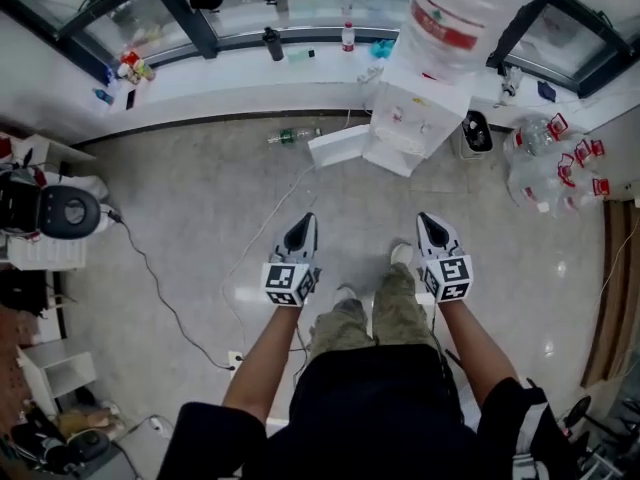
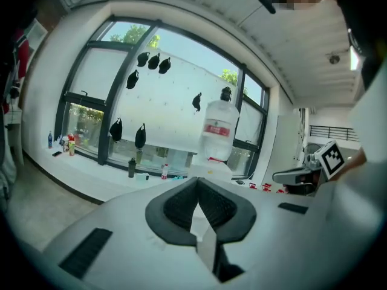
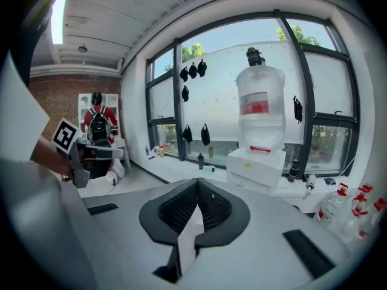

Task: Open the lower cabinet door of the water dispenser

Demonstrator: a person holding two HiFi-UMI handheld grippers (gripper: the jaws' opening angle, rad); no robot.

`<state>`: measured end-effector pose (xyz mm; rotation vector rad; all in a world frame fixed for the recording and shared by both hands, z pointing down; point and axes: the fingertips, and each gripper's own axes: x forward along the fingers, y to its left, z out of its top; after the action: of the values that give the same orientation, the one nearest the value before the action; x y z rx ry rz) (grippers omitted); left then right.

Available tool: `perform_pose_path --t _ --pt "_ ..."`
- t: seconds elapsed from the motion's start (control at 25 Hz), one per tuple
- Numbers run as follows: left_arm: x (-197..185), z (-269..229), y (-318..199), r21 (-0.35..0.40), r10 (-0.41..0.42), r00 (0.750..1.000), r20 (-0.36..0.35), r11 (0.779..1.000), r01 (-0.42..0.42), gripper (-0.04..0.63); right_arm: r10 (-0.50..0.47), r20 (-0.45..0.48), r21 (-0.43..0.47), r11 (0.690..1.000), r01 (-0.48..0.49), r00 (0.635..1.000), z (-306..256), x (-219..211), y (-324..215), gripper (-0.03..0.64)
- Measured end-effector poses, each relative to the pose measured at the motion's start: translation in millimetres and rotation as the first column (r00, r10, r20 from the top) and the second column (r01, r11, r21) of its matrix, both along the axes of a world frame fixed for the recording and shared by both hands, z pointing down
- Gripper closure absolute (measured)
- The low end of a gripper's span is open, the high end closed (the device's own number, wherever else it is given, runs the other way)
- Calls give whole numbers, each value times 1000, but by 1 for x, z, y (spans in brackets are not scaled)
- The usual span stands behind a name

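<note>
Left tool [image 1: 305,223] and right tool [image 1: 428,221]: both closed, empty. Expect light, stiff, hinged lower cabinet door on water dispenser [image 1: 415,118]; hook free edge.

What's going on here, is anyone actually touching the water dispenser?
A person stands on the floor with a two-jaw gripper in each hand. The left gripper and the right gripper are both shut and empty, held out toward the water dispenser by the window but clear of it. A white panel juts out beside its base, possibly the lower door swung open; I can't be sure.
</note>
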<state>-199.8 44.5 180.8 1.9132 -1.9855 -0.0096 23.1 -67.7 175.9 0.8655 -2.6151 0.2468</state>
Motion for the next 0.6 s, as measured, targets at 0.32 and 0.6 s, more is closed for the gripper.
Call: perform_pose_path --t 0.32,0.6 --pt "50 -110 42 -4 24 999 43 1000 -24 591 41 11 82 996 -42 999 -124 64 26 618" --pt "115 -167 36 103 21 996 84 994 -30 591 29 72 177 983 -41 997 -180 127 38 618"
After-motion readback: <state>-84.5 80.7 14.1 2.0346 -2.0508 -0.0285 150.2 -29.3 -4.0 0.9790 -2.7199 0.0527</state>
